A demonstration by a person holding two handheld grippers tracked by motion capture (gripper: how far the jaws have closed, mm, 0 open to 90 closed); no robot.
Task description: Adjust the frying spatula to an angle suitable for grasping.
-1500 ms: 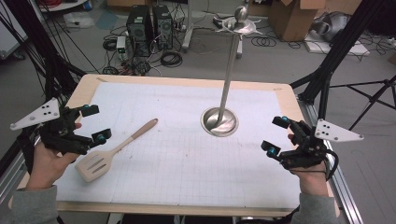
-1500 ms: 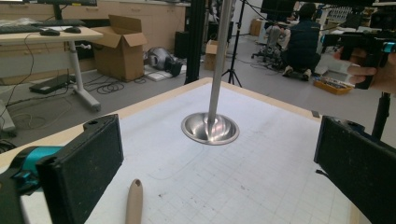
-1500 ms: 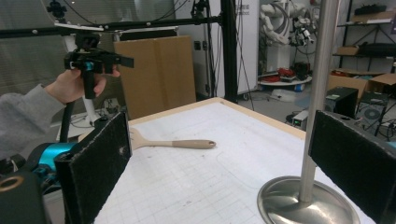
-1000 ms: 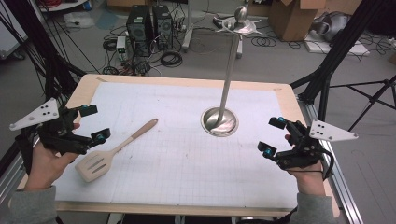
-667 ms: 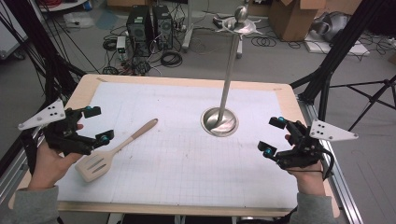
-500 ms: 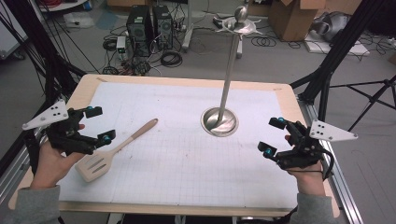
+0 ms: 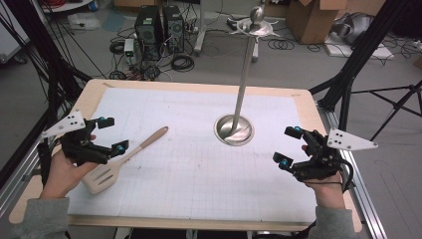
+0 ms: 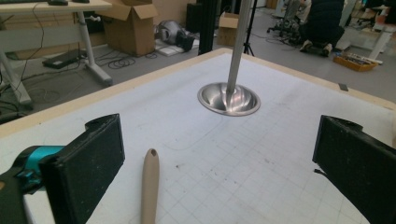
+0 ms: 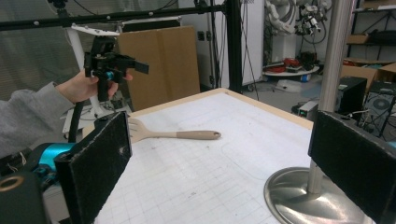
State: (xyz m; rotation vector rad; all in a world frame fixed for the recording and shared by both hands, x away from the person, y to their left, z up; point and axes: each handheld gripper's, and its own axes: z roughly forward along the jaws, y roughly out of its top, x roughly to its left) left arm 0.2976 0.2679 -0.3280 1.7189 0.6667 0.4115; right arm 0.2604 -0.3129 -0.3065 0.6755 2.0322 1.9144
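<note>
Your left gripper (image 7: 112, 134) sits at the near left of the table, jaws spread wide with nothing between them, just above the beige slotted spatula (image 7: 122, 162). In the left gripper view the spatula's handle (image 8: 149, 191) lies on the mat between the two black jaws, pointing away from you, and neither jaw touches it. The spatula lies flat, its slotted blade toward your left hand (image 7: 62, 172) and its handle angled out toward the middle of the table.

Your right gripper (image 7: 288, 147) hovers at the near right, also released and holding nothing, well apart from the spatula. In its own view the spatula (image 9: 173, 134) lies across the mat beyond the jaws, with your other hand raised behind it.

The surface is a white gridded mat (image 7: 199, 169) covering most of a pale wooden table (image 7: 199, 85), whose bare edge shows all around. Past the mat's middle stands a steel pole (image 7: 244, 79) on a round dished base (image 7: 234, 130), upright and topped by a small metal dish.

Beyond the far edge, on the grey floor, are two black computer towers (image 7: 157, 27) among loose cables, cardboard boxes (image 7: 311, 17) at the back right, and black tripod legs (image 7: 363, 55) on both sides.
</note>
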